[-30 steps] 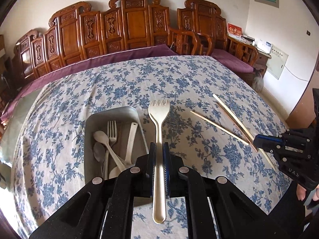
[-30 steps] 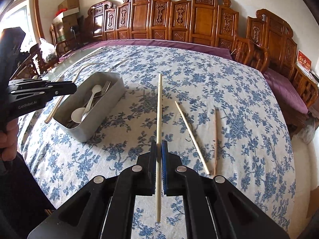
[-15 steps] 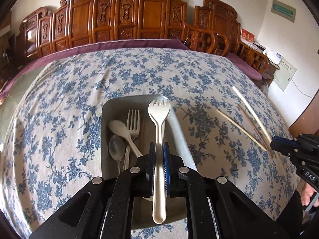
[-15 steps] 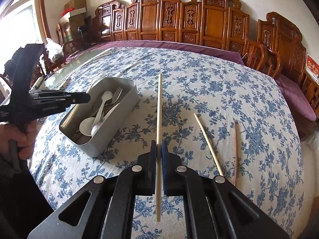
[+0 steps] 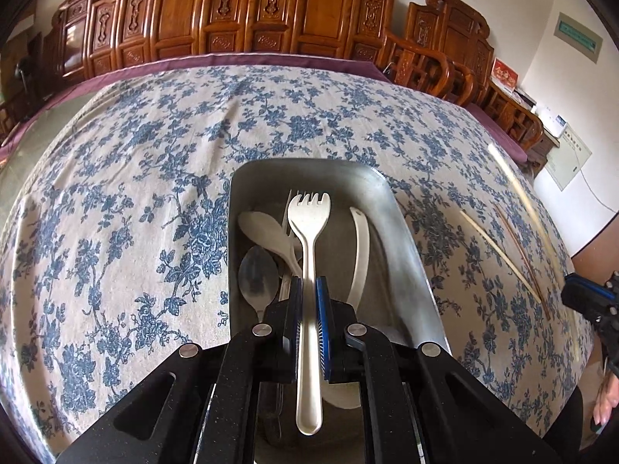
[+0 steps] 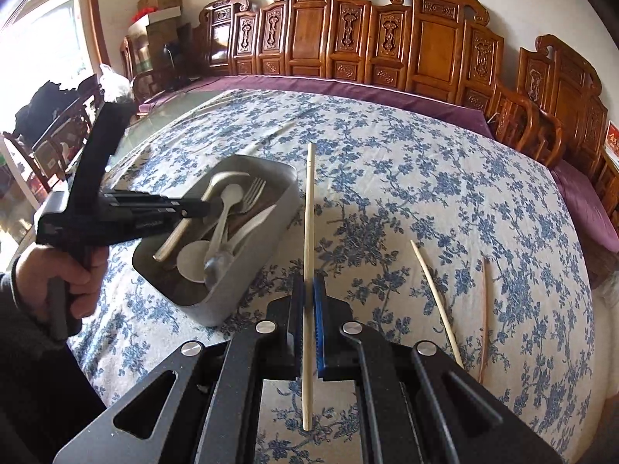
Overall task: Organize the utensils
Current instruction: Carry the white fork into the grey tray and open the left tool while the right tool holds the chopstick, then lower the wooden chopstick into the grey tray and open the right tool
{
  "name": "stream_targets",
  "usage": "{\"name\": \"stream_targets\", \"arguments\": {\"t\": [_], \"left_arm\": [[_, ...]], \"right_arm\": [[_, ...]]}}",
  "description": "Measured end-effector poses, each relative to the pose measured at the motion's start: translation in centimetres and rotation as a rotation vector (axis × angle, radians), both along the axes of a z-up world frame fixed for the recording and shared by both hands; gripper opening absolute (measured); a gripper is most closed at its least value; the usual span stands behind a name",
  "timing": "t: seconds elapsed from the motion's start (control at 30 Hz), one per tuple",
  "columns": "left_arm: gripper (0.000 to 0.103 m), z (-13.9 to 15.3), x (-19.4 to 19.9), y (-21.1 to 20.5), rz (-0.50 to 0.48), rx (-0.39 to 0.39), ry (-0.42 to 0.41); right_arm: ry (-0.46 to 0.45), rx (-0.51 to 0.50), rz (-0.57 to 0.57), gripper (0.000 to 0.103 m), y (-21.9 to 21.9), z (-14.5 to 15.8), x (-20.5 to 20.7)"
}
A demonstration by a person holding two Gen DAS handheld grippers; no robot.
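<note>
Now my left gripper (image 5: 308, 323) is pinching the fork (image 5: 309, 255) by its handle, tines forward, directly above the tray (image 5: 410, 232). I hold it lengthwise along the tray so that, I judge, it can drop in parallel with what lies there already: spoons (image 5: 258, 274), a metal fork and a pale knife (image 5: 359, 255), all pointing along the long axis. Nothing in the fork's path looks blocked, though the left half of the tray is the crowded half.

My right gripper (image 6: 308, 323) has its jaws pressed on a chopstick (image 6: 308, 232), gripped low on the shaft so most of its length sticks out ahead. It hangs over the tablecloth (image 6: 425, 178) just beside the tray's near corner, waiting its turn, I would say, since the left one occupies the space above the tray. Two more chopsticks (image 6: 437, 301) lie on the cloth to the right, well apart from the tray, not yet collected.
</note>
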State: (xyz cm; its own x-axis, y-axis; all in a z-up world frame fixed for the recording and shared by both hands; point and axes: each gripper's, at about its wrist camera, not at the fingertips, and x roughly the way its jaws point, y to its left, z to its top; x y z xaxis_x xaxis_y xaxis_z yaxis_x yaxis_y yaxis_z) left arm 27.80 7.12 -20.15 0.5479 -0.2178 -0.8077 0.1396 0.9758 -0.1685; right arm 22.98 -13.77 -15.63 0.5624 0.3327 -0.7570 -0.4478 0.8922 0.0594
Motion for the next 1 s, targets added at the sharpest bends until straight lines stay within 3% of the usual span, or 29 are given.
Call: {"name": "stream_targets", "arguments": {"t": [0.23,0.67,1.0], "left_arm": [[0.007,-0.3,0.4,0.5,-0.006,-0.03,0.021],[0.011,3.4,-0.4,2.7,0.027,0.019,-0.077],[0.022,4.9,0.0,6.4,0.11,0.032,-0.117]], "right_arm": [[-0.002,0.007,0.021,0.006,2.6,0.4,0.3],[0.022,0.02,0.048,0.006,6.3,-0.2,1.9],[0.057,0.076,0.06,0.006,9.7,-1.0,4.1]]}}
